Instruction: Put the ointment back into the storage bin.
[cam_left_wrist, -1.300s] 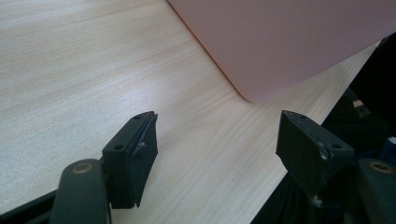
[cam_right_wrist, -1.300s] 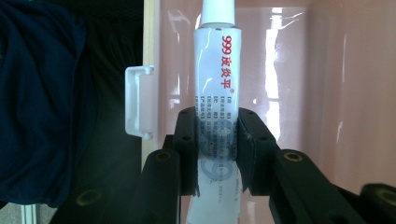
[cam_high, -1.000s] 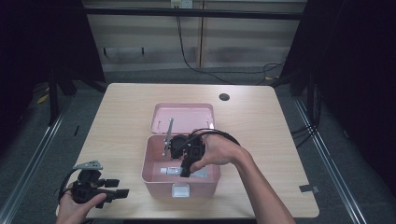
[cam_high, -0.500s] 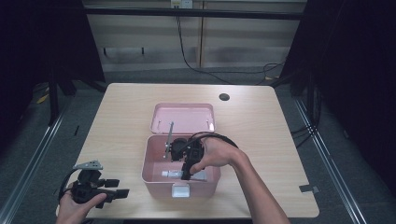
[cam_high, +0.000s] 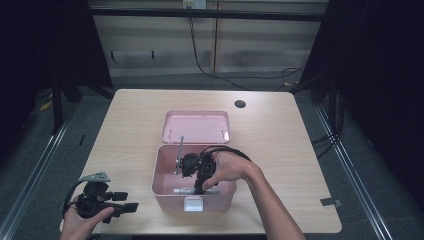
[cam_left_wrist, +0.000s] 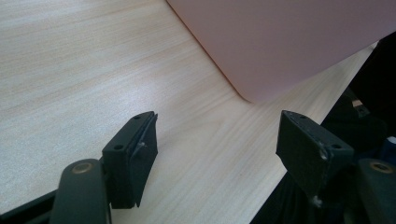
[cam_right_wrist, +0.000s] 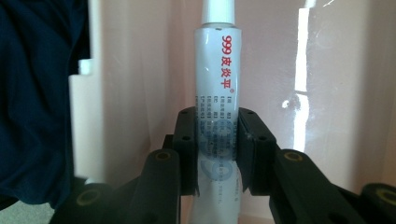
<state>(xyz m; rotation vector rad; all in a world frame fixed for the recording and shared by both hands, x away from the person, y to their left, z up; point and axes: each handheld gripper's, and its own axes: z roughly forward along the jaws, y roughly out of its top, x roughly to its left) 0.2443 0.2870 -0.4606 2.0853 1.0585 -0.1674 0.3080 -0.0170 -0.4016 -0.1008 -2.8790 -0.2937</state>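
Note:
A pink box (cam_high: 164, 186) stands open in the middle of the table, its lid (cam_high: 196, 126) lying flat behind it. My right gripper (cam_high: 196, 184) reaches down into the box, shut on a white ointment tube (cam_right_wrist: 216, 84) with red print. The tube (cam_high: 184, 190) lies low along the box's front wall. Both pads press its sides in the right gripper view, with the pink box wall (cam_right_wrist: 327, 70) right behind it. My left gripper (cam_high: 131, 201) rests open at the table's front left corner. Between its jaws lies bare wood, and the pink box (cam_left_wrist: 289, 42) sits just beyond.
A white latch (cam_high: 194, 204) sits on the box's front wall. A thin grey rod (cam_high: 178, 152) leans at the box's back left edge. A dark round hole (cam_high: 240, 104) marks the tabletop (cam_high: 280, 140) at the back right. The table's front edge lies close under the left hand.
My right gripper has sunk lower into the box with the tube in its grip. The left hand and gripper have stayed in place.

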